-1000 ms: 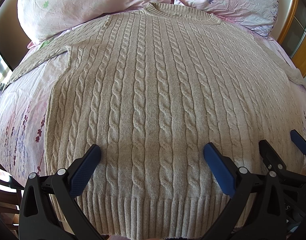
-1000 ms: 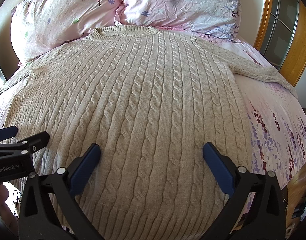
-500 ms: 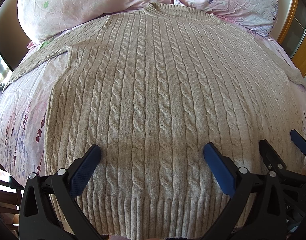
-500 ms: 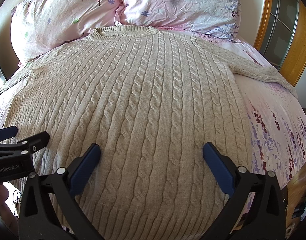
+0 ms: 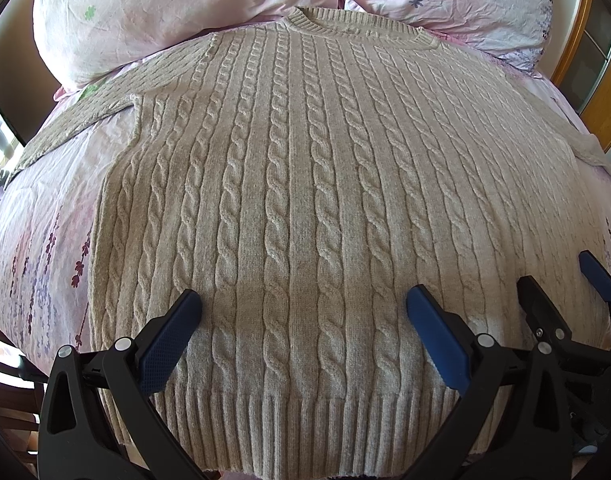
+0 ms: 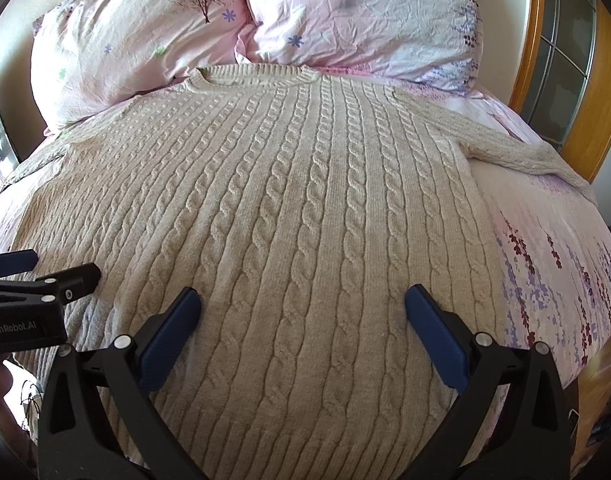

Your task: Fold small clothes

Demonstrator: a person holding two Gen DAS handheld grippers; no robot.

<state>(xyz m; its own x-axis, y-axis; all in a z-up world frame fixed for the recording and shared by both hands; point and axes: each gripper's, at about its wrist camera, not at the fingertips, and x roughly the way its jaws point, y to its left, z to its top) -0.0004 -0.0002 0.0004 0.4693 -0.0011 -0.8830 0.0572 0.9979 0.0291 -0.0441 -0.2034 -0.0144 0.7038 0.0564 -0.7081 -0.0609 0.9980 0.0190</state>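
A bed with a pink floral sheet filled both wrist views, and two pillows lay side by side at 12 o'clock, touching the sweater's collar. A wooden frame with glass panes stood at 2 o'clock in the right wrist view.

The sweater, beige cable-knit, lay flat and unfolded across the sheet, collar toward the pillows and ribbed hem at 6 o'clock, nearest the cameras. One sleeve stretched out toward 9 o'clock in the left wrist view; the other sleeve ran toward 3 o'clock in the right wrist view.

The left gripper hung above the lower body of the sweater near the hem, its blue-padded fingers spread wide apart with nothing between them. The right gripper hung likewise over the sweater's lower half, its fingers also spread wide and holding nothing. Whether either touched the knit could not be told. Each gripper appeared at the edge of the other's view: the right at 4 o'clock, the left at 9 o'clock.
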